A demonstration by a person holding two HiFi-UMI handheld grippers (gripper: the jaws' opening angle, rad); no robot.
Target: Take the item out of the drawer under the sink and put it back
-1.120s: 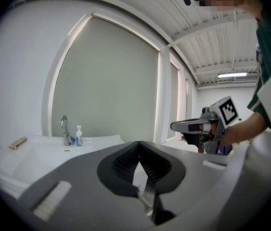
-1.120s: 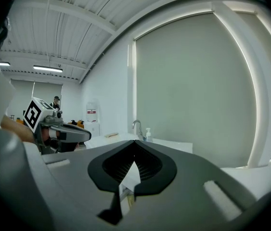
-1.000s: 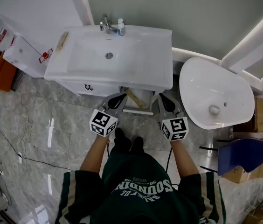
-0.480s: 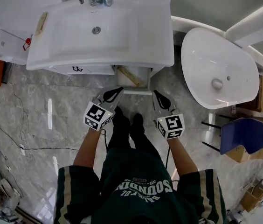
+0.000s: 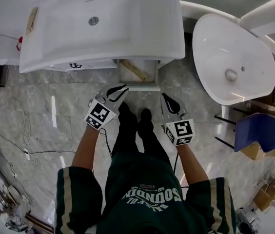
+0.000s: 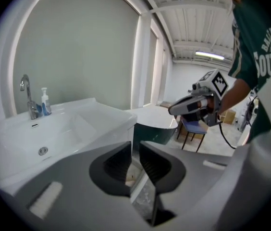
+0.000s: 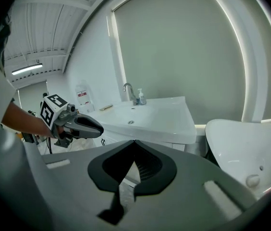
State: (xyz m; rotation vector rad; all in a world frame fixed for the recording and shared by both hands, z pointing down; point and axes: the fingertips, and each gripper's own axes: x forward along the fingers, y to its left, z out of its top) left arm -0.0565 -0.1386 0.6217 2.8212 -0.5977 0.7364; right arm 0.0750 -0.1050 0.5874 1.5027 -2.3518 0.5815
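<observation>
— How far along is the job looking?

— Hard to call. The shallow white drawer (image 5: 142, 87) under the white ceramic sink (image 5: 127, 28) is standing open, and the pale wooden stick (image 5: 134, 70) is lying slantwise inside it. Either it is waiting to be lifted out, or it is already back and only the closing is left.

— And the grippers?

— The left gripper (image 5: 122, 88) is hovering at seven o'clock of the drawer, the right gripper (image 5: 164, 97) at five o'clock. Both are pinching their jaws together on nothing and touching nothing.
</observation>
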